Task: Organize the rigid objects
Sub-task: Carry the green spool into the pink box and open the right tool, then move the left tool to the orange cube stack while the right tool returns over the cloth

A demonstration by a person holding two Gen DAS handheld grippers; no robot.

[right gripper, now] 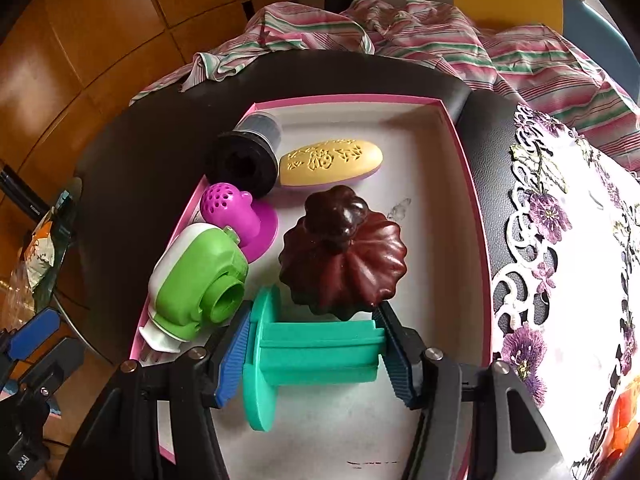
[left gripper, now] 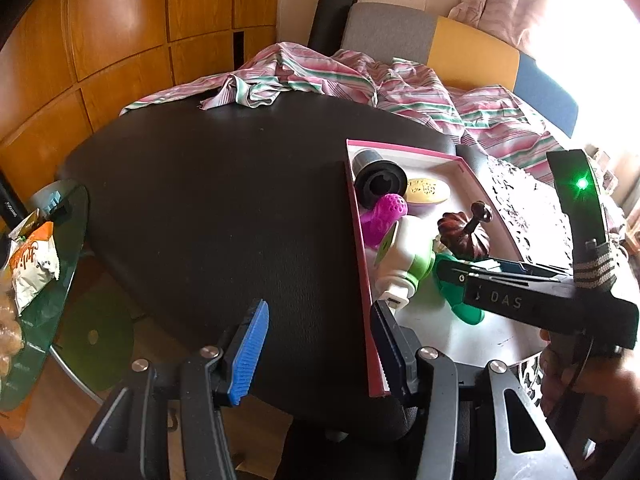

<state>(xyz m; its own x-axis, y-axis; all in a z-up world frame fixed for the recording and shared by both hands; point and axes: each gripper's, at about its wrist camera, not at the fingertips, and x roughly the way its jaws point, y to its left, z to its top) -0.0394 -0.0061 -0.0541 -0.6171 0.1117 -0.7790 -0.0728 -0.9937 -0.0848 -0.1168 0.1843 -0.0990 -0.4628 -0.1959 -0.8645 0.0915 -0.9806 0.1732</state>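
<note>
Spool [right gripper: 316,354] pinched by right hand-held gripper [right gripper: 316,356] | left hand-held gripper [left gripper: 320,352] spread

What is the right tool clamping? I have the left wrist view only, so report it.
Observer: The right tool is shut on a teal spool, one pad on each end.
Operator: Give me its position in the box.
Observer: It is at the near end of the pink box, axis sideways, directly in front of the dark red pumpkin.
Operator: Check its flange side.
Observer: The flange sits close beside the green and white gadget. I cannot tell whether they touch.
</note>
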